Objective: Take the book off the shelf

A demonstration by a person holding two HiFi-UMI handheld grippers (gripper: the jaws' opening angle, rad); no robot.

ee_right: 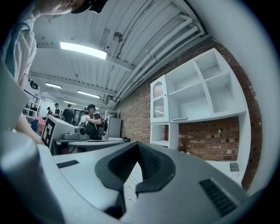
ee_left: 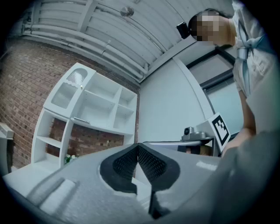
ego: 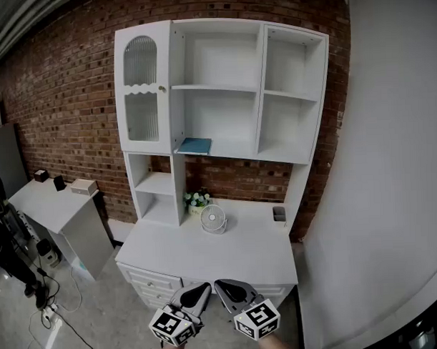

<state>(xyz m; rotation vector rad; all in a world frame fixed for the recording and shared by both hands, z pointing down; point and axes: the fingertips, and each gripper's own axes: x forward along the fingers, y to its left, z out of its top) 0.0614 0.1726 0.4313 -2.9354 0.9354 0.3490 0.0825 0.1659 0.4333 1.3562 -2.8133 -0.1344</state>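
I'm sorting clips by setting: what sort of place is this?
Probably a workshop or lab with a staged study corner: a white desk-and-shelf unit against a brick wall, exposed ceiling pipes, and people at benches.

Desk top point(ego: 207, 253) lies open; fan point(ego: 213, 219) and plant point(ego: 196, 199) stand at its back, seemingly below the book point(ego: 194, 145).

blue book point(ego: 194, 145) lies flat on the white shelf point(ego: 233, 148), above a probable fan point(ego: 213, 219).
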